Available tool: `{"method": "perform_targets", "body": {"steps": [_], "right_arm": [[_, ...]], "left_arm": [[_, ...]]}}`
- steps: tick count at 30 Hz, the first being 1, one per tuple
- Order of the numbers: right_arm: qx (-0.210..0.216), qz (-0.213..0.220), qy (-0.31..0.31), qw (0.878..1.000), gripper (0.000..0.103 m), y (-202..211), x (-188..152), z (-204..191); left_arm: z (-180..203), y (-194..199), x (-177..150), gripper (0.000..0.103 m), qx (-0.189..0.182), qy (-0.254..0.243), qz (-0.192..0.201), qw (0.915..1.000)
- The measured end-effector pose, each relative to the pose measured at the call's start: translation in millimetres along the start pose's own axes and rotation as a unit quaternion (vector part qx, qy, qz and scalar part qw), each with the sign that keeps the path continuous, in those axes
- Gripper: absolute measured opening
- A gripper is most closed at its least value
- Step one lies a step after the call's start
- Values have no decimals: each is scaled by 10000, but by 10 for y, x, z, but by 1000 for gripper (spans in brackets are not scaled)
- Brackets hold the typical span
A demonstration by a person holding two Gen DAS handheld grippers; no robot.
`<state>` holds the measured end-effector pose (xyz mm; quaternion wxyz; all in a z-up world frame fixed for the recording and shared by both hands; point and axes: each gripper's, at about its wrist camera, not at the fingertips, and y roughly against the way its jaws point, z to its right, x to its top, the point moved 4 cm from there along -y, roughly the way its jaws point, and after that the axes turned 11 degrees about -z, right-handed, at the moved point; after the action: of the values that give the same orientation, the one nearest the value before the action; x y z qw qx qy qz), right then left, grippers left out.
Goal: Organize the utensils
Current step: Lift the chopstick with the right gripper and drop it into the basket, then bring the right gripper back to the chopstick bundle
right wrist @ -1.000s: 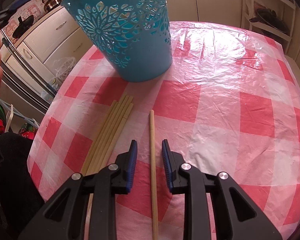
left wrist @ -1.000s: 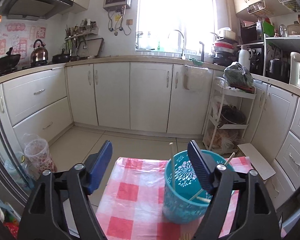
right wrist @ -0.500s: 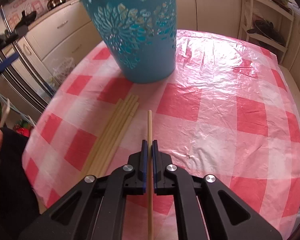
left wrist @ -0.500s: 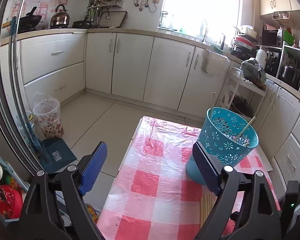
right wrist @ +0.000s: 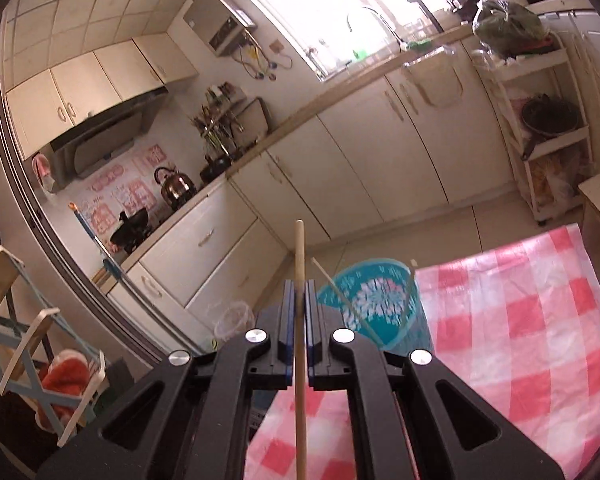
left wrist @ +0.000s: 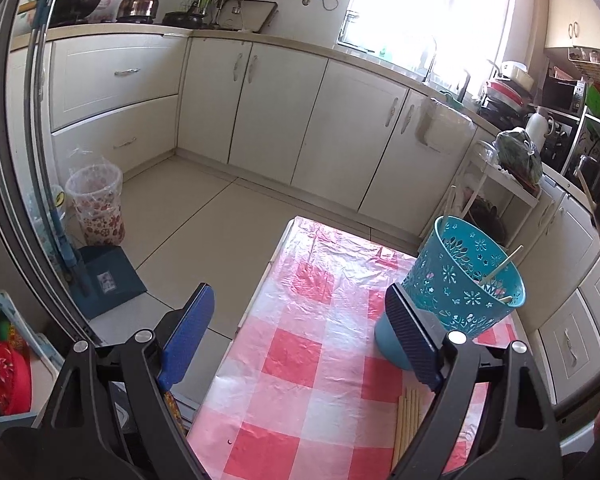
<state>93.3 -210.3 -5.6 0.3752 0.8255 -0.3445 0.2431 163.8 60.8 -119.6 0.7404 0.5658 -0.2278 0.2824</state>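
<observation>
only right view shows clamped chopstick (right wrist: 299,256).

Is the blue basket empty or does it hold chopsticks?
Not empty: the blue basket stands upright with chopsticks leaning inside, ends above its rim. Count: cannot tell.

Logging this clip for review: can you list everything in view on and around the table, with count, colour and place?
Perforated plastic basket: one, teal, far right of the table, some chopsticks inside.
Plastic checked tablecloth: one, red and white, covering the table.
Bundle of wooden chopsticks: several, pale wood, flat on the cloth near the basket.
Single wooden chopstick: one, pale wood, held above the table.
Patterned waste bin: one, floral red, on the floor.
Metal kettle: one, silver, on the stove.
Left claw: black with blue pads, open, empty.
Right claw: black with blue pads, shut on the single chopstick.
</observation>
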Motion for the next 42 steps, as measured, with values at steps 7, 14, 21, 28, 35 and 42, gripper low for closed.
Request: {"method": "perform_targets", "body": {"steps": [7, 14, 21, 28, 35, 42], "right_arm": [[-866, 1086, 326, 9898, 6, -614, 408, -20], [-1349, 835, 173, 9872, 6, -995, 335, 181], [-1385, 337, 212, 9896, 7, -982, 158, 266], [-1355, 332, 439, 9893, 47, -187, -277, 34], [-1523, 26, 332, 9878, 79, 625, -877, -176], [-1595, -56, 243, 9869, 90, 996, -1236, -373]], "left_arm": [[21, -77, -4, 83, -25, -19, -137, 9999], [52, -78, -2, 84, -85, -62, -175, 9998], [89, -78, -37, 85, 28, -152, -164, 9997], [307, 213, -82, 87, 142, -607, 14, 9981], [667, 956, -421, 95, 206, -1301, 217, 9910], [815, 1541, -714, 95, 230, -1437, 282, 9890]]}}
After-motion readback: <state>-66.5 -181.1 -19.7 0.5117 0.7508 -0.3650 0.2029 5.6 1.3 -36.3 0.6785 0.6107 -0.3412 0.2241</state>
